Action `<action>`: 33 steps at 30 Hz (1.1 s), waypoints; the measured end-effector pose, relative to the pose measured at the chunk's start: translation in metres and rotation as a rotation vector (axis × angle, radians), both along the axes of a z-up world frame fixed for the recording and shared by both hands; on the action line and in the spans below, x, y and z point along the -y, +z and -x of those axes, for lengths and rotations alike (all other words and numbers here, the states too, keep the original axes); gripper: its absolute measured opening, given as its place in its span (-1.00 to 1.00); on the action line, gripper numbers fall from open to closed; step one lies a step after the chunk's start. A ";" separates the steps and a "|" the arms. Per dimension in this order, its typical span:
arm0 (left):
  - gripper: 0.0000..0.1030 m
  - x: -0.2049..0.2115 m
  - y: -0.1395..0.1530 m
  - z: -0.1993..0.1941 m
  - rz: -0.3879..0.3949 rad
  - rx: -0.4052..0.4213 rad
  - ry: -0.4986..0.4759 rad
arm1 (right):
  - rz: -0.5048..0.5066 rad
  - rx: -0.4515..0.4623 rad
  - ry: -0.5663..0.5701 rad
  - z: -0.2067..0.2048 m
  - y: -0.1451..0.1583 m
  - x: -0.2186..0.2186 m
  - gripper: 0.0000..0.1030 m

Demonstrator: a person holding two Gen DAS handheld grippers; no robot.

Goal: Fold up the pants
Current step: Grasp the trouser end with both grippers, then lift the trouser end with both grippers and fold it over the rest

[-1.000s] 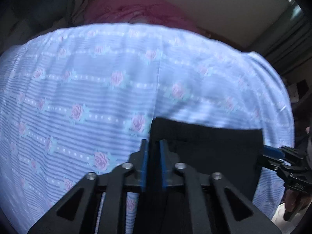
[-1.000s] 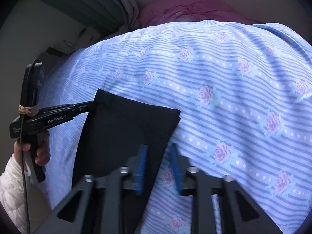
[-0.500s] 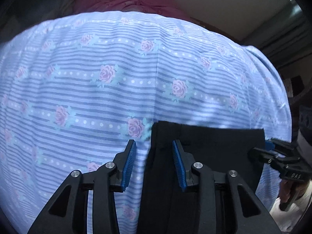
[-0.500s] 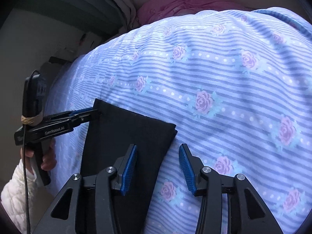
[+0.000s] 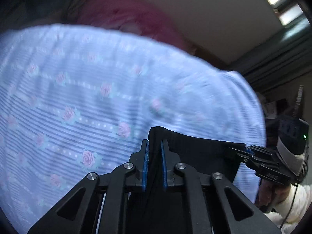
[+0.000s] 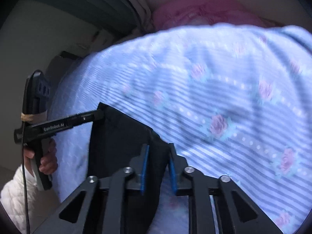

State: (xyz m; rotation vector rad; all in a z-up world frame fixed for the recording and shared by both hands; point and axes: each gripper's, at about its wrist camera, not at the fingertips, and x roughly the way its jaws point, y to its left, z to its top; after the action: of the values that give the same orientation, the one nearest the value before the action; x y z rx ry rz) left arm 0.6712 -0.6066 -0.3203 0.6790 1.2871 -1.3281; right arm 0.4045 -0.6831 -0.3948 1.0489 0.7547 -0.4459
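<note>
Black pants lie folded on the flowered blue bedsheet. My left gripper is closing its blue pads on the pants' left top corner, which rises off the sheet. In the right wrist view my right gripper is closing on the right top corner of the pants, with the dark cloth between its pads and lifted. Each view shows the other gripper at the opposite corner: the right gripper at the right edge, the left gripper at the left, pinching the hem.
A pink pillow or blanket lies at the head of the bed, with curtains behind it. A hand in a white quilted sleeve grips the left handle. The sheet stretches wide beyond the pants.
Both grippers stood open over the pants' top corners half a second ago; now their pads have closed on the cloth and the top edge has lifted off the sheet.
</note>
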 end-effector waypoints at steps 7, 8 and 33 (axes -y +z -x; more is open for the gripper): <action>-0.75 -0.044 0.082 0.008 0.123 0.047 -0.012 | 0.129 0.078 0.060 0.005 0.087 -0.035 -0.75; -0.75 -0.051 0.091 0.010 0.134 0.058 -0.007 | 0.137 0.088 0.071 0.006 0.097 -0.039 -0.75; -0.81 -0.458 0.100 0.024 -0.045 0.174 0.536 | 0.269 0.062 0.916 -0.036 0.166 -0.417 -0.75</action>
State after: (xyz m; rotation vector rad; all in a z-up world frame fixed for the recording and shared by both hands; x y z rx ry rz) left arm 0.6468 -0.1485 -0.2208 0.4258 1.2460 -0.7882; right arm 0.4409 -0.2664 -0.2293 0.3834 0.9962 0.2700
